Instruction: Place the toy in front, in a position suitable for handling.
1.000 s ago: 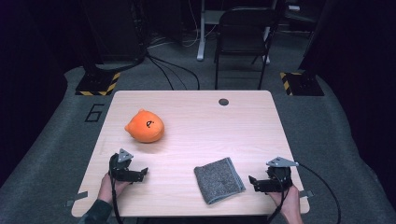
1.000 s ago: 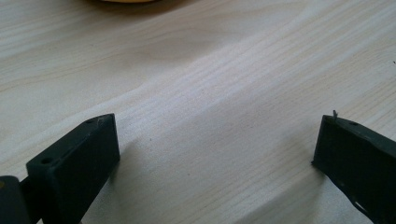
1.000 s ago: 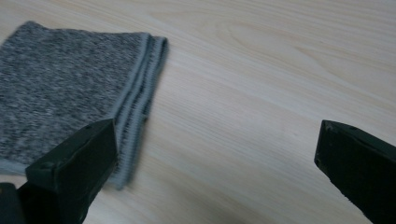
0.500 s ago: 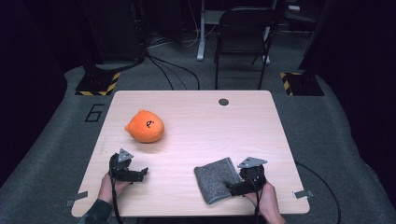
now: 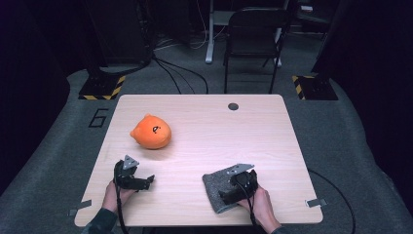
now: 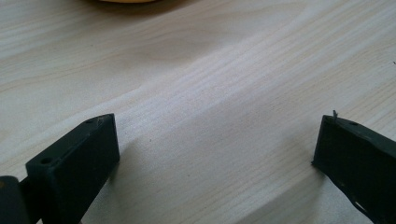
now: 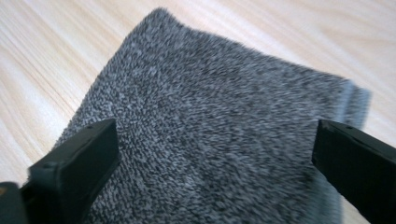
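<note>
A folded grey cloth (image 5: pixel 216 189) lies near the front edge of the wooden table (image 5: pixel 204 126), right of centre. My right gripper (image 5: pixel 229 196) hovers over the cloth's right part, open, its jaws spread wide above the fuzzy grey cloth (image 7: pixel 219 130) in the right gripper view. An orange round plush toy (image 5: pixel 151 132) with a small dark mark sits at the table's left. My left gripper (image 5: pixel 147 180) rests low at the front left, open, with bare wood between its jaws in the left gripper view, and the orange toy's edge (image 6: pixel 126 1) at the top.
A small dark round grommet (image 5: pixel 233 106) is set in the table near its far edge. A black chair (image 5: pixel 253 44) stands behind the table on the grey floor. Cables trail from both grippers off the front edge.
My right gripper has moved left from the table's front right corner onto the grey cloth. The left gripper has stayed in place.
</note>
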The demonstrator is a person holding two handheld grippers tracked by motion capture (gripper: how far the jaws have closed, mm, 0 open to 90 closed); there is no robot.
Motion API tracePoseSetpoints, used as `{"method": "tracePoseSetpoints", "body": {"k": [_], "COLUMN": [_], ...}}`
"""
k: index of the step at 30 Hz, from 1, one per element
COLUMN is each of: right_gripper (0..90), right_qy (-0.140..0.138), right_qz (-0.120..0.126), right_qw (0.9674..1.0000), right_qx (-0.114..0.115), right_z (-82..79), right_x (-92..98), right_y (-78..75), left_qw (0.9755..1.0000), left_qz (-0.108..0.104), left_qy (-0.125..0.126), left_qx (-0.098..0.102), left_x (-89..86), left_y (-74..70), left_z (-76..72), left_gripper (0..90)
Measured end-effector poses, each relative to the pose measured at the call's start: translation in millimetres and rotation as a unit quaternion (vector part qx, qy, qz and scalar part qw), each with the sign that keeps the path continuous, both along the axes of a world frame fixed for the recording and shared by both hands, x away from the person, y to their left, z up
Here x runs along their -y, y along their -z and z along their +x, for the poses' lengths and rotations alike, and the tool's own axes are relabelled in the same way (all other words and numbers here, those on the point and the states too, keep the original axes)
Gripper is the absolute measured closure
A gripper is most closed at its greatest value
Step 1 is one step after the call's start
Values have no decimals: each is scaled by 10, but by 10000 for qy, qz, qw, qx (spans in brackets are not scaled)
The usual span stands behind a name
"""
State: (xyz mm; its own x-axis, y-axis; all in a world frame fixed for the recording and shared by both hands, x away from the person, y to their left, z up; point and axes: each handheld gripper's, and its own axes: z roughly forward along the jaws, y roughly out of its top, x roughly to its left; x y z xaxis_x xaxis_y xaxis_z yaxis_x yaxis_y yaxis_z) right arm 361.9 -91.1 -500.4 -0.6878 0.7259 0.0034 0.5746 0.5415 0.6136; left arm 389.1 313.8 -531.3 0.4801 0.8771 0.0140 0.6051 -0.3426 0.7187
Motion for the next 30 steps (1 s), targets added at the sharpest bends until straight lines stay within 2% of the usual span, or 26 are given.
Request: {"method": "tracePoseSetpoints", "body": {"k": [3, 6, 7, 8, 9, 11, 16, 20, 22, 24, 25, 26, 30], "right_gripper": [133, 182, 270, 270, 372, 482, 679, 744, 755, 758, 759, 759, 759], "right_qy": [-89, -86, -66, -66, -101, -142, -208, -238, -224, -267, -217, -220, -146], "right_qz": [-183, -269, -235, -235, -192, -179, -101, -42, -34, 1, 67, 87, 197], "right_qw": [9998, 9996, 9997, 9997, 9998, 9997, 9997, 9997, 9997, 9996, 9995, 9996, 9992], "right_qx": [-16, -20, -20, -20, -45, -3, 8, 61, 136, 114, 212, 178, 313], "right_z": [-8, -14, -24, -24, -34, -45, -69, -82, -93, -96, -101, -100, -109], "right_x": [-62, -84, -76, -76, -66, -57, -52, -49, -52, -45, -32, -22, 30], "right_y": [55, 71, 69, 69, 59, 48, 44, 44, 34, 16, -16, -38, -145], "left_qw": [10000, 10000, 10000, 10000, 10000, 10000, 10000, 10000, 10000, 10000, 10000, 10000, 10000], "left_qz": [8, 0, -1, 0, 0, 5, 7, -2, 5, -1, -1, -2, -2], "left_qy": [1, 0, 0, 1, 1, -1, 0, 1, 1, 0, 1, 1, 1], "left_qx": [3, -1, 0, -1, -1, 3, 3, 0, 2, -1, -1, -2, -1], "left_x": [-1, 0, 0, 0, 0, 0, -1, 0, -1, 0, 0, 0, 0], "left_y": [-1, 0, 0, 0, 0, 0, 0, 0, -1, 0, 0, 0, 0], "left_z": [0, 0, 0, 0, 0, 0, 0, 0, 0, 0, 0, 0, 0], "left_gripper": [0, 0, 0, 0, 0, 0, 0, 0, 0, 0, 0, 0, 0]}}
